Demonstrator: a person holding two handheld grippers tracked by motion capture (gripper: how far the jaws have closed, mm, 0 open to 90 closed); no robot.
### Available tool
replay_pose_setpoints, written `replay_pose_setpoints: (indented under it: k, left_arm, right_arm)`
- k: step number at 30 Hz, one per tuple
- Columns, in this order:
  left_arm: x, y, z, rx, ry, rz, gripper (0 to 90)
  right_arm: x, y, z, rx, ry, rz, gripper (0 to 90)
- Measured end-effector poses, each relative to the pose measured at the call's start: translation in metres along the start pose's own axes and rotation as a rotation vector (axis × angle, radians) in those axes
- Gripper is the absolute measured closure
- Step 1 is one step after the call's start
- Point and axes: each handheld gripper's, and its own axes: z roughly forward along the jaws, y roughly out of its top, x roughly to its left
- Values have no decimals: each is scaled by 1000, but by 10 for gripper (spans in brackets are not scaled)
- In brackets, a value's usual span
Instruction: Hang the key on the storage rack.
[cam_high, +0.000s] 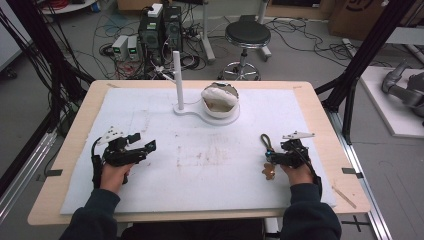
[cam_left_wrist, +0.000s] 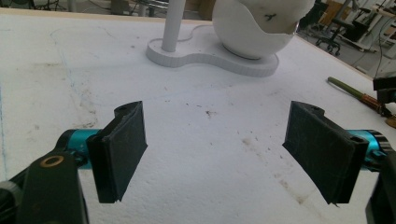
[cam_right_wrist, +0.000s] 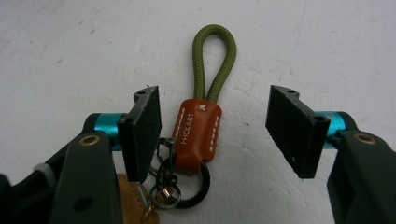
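My desk (cam_high: 320, 115) carries a stained white foam sheet (cam_high: 200, 150). My right tongs (cam_right_wrist: 212, 128) stand open around the keychain (cam_right_wrist: 198, 126), not pressing it. My left tongs (cam_left_wrist: 215, 154) are wide open, holding nothing. Cables (cam_high: 120, 30) cover the floor behind.

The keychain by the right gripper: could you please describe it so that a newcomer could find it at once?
Start at the white foam mat on the table and go to its right side, where the right gripper straddles the keychain with open jaws. It lies flat: an olive cord loop, an orange-brown leather tab with white stitching and a black ring, the only coloured thing there.
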Motion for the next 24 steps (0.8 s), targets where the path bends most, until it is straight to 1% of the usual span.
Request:
replay_pose_setpoints:
  k: [2,3,4,5,6,9,10,12,14,17,18,20,22,24]
  left_arm:
    - [0,0,0,-1,0,-2,206]
    - [1,0,0,0,2,0,206]
    - [1,0,-1,1,2,-1,206]
    - [1,0,-1,3,4,-1,206]
    - [1,0,-1,3,3,-1,206]
    - [1,-1,-1,2,5,-2,206]
    - [1,-1,-1,3,6,-2,206]
    - [1,-1,-2,3,6,-6,207]
    - [1,-1,-2,5,5,-4,208]
    - [1,-1,-1,5,5,-1,207]
    - [1,-1,-1,5,5,-4,208]
    - [1,-1,-1,6,5,-2,209]
    - [2,-1,-1,2,7,-5,209]
    - [2,-1,-2,2,8,-8,209]
  right_arm:
    - [1,0,4,21,2,-2,369]
    - [1,0,5,34,2,2,391]
    - [1,0,6,52,7,6,432]
    - [1,-1,8,68,26,10,431]
    - [2,-1,9,63,21,1,430]
    - [5,0,8,75,4,15,462]
    - [6,1,8,90,-3,14,505]
    - [9,4,6,117,5,5,636]
    - [14,6,5,127,-4,-22,690]
    - [17,7,5,135,-14,-53,713]
    - [17,7,5,134,-11,-51,717]
    - [17,7,4,126,-5,-61,724]
    - [17,7,3,117,5,-56,728]
    - [18,7,1,92,30,-52,730]
